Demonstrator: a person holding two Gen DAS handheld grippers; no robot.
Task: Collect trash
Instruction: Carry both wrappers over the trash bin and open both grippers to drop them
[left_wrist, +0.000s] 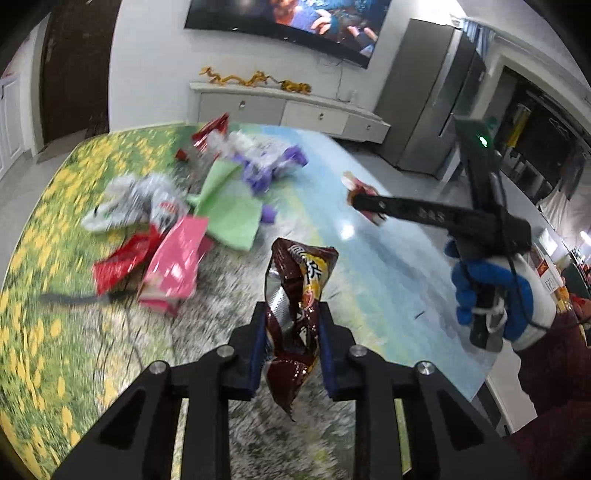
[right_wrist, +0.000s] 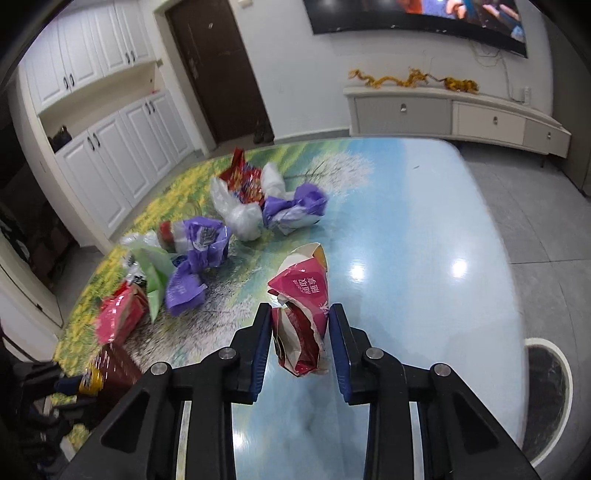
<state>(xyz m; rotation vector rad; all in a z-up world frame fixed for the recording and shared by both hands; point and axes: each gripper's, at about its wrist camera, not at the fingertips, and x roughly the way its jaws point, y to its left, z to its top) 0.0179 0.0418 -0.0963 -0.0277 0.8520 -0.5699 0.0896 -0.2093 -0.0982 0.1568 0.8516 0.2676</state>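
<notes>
Brown foil, crumpled and printed in yellow, fills the left gripper (left_wrist: 291, 354): this brown snack wrapper (left_wrist: 301, 295) stands up between the blue-padded fingers (left_wrist: 258, 350), which are closed on it above the surface (left_wrist: 369, 236). The right gripper (right_wrist: 301, 345) likewise has its fingers (right_wrist: 263, 347) clamped on a torn pink-and-white paper packet (right_wrist: 304, 306), lifted off the glossy sky-printed part. So two pieces are in hand, and by my reading the collecting has barely begun. Farther out lies the rest: a pink carton (left_wrist: 173, 266), a pale green sheet (left_wrist: 229, 210), a silver-white crumpled bag (left_wrist: 136, 203), purple-and-white wrappers (right_wrist: 295, 210) and a red foil packet (right_wrist: 243, 177). No bin shows in either view. The near right half of the surface is bare, giving room to swing; its rounded far edge (right_wrist: 454, 147) drops to grey floor tiles (right_wrist: 535, 221).
</notes>
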